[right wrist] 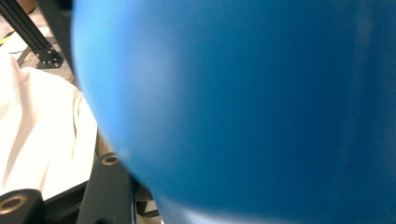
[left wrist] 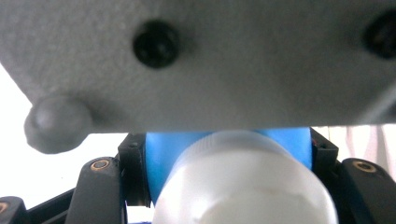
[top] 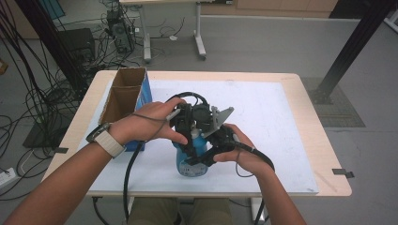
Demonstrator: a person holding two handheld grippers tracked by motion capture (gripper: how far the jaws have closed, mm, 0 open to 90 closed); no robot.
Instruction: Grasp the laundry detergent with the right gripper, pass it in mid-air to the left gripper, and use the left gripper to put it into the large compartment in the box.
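Both hand-held grippers pinch one blue bottle point(top: 190, 161) near the surface's point(top: 281, 140) front edge: left hand-held gripper point(top: 187, 136) at its white cap point(left wrist: 243, 186), right hand-held gripper point(top: 206, 157) around its body.

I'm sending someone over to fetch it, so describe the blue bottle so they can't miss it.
Find the white mat covering the wooden table, then its near middle, where two hands meet. The blue bottle with the white cap stands there, clamped by both claws; the cardboard box to its left is brown and open-topped.

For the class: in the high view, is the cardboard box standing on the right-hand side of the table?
No. The cardboard box stands at the table's left edge, beside the person's left hand.
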